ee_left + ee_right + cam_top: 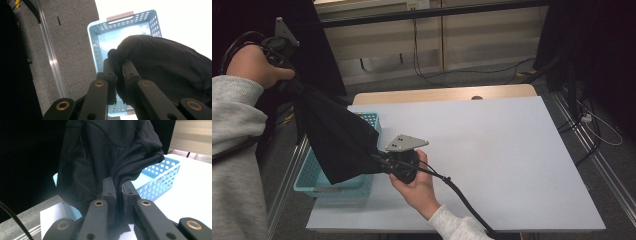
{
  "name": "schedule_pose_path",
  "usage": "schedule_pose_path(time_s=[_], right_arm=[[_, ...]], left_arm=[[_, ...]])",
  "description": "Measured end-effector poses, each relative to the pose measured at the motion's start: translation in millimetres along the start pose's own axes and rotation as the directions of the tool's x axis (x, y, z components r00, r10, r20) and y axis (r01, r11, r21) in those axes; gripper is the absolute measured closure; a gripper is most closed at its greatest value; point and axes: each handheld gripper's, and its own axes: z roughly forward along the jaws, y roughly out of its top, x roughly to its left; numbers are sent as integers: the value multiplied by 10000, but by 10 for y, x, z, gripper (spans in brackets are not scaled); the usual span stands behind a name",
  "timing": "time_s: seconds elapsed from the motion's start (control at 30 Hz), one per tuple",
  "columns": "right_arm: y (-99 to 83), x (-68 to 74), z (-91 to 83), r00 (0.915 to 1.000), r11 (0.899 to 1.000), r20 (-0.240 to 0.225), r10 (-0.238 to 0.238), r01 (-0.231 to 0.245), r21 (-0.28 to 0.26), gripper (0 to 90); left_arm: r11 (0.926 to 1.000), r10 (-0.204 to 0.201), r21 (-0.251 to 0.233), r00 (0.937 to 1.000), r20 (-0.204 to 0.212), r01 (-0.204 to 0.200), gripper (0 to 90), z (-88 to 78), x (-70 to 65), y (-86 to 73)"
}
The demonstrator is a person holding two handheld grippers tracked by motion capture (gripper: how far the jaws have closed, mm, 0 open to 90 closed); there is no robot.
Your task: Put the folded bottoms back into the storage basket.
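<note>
You hold the black fabric garment stretched above the perforated light-blue plastic basket, left hand-held gripper and right hand-held gripper each clamped on an edge, apparently for lowering in.

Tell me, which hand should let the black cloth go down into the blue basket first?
Probably the right. The right gripper pinches the black fabric garment low, beside the light blue perforated plastic basket, so that end can drop in. The left gripper holds its end high, off the table's edge.

- The black cloth is covering much of the blue basket.
- The table's near edge is running out of frame.
- The cloth is hiding both grippers' fingertips.
</note>
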Motion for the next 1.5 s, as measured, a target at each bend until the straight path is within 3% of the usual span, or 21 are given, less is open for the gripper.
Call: schedule_pose_path(time_s=[0.23,0.5,0.67,0.7,0.73,0.77,0.83,0.87,0.9,1.03,1.17,1.5], right_arm=[[-5,45,107,9999,10000,-107,-48,49,84,837],[-4,123,263,9997,9997,-126,-212,213,80,837],[1,165,431,9997,9998,159,-204,204,-35,810],[-13,191,464,9994,9999,303,-137,134,73,740],[-32,220,476,9992,9999,378,-158,157,36,627],[-47,243,478,9994,9993,96,-335,334,138,594],[-57,253,419,9956,9965,428,-831,827,102,569],[-50,230,388,9961,9968,391,-792,787,125,555],[-42,188,335,9982,9986,291,-524,523,58,533],[-57,72,143,9956,9965,503,-789,773,326,453],[-101,-88,-49,9950,9968,731,-681,648,473,388],[-271,-405,-420,9896,9974,1349,-507,434,568,284]], left_arm=[[9999,-105,-21,9999,-18,105,842,87,107,-13],[9995,-330,0,9994,141,330,842,318,317,40],[9967,-570,-556,9977,367,590,832,530,461,136],[9939,-637,-878,9972,382,668,788,599,476,134],[9913,-672,-1105,9968,437,717,679,662,485,121],[9910,-652,-1141,9968,466,701,597,726,481,103],[9900,-527,-1290,9978,407,576,456,821,457,59],[9908,-487,-1234,9973,542,551,403,883,419,13],[9913,-437,-1211,9967,687,518,416,929,384,-26],[9938,-153,-1075,9940,1084,270,387,1073,236,-185],[9930,25,-1171,9903,1392,140,357,1156,107,-307],[9888,405,-1482,9845,1704,-150,281,1256,-90,-478]])
